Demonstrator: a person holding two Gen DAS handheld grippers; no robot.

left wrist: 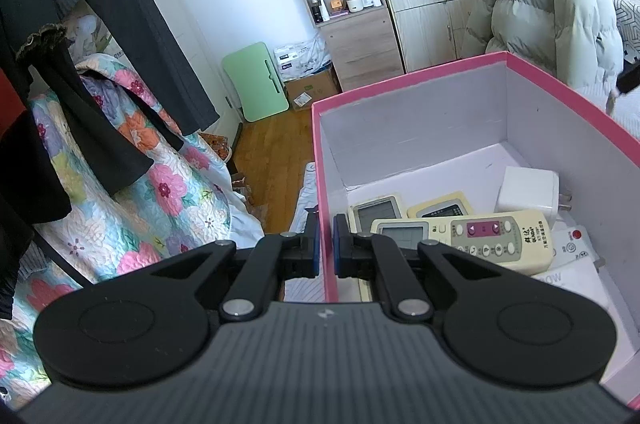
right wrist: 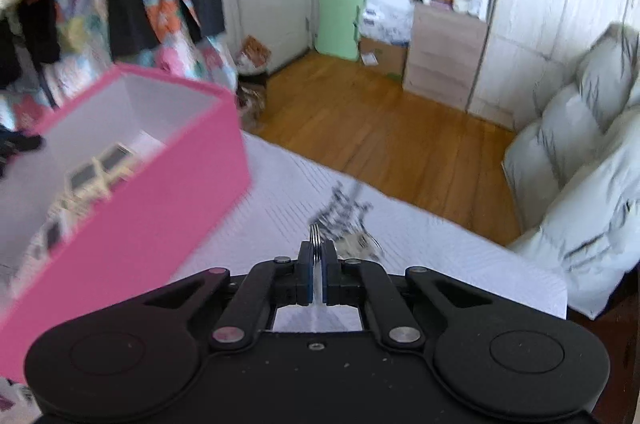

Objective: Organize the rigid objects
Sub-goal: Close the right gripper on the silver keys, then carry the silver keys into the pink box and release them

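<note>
A pink box (left wrist: 416, 76) with a white inside stands on the white bed cover. My left gripper (left wrist: 326, 244) is shut on its left wall, one finger inside and one outside. In the box lie several cream remote controls (left wrist: 464, 238), a white charger (left wrist: 528, 192) and a white card. In the right wrist view the pink box (right wrist: 152, 208) is at the left. My right gripper (right wrist: 317, 256) is shut on a metal key ring (right wrist: 316, 240); its keys (right wrist: 348, 216) hang blurred above the bed cover (right wrist: 440, 248).
A grey puffer jacket (left wrist: 544, 0) hangs over a chair to the right. Dark clothes and a floral quilt (left wrist: 132, 160) hang at the left. A wooden floor (right wrist: 380, 128), a green folding table (right wrist: 340, 20), shelves and wardrobes lie beyond the bed.
</note>
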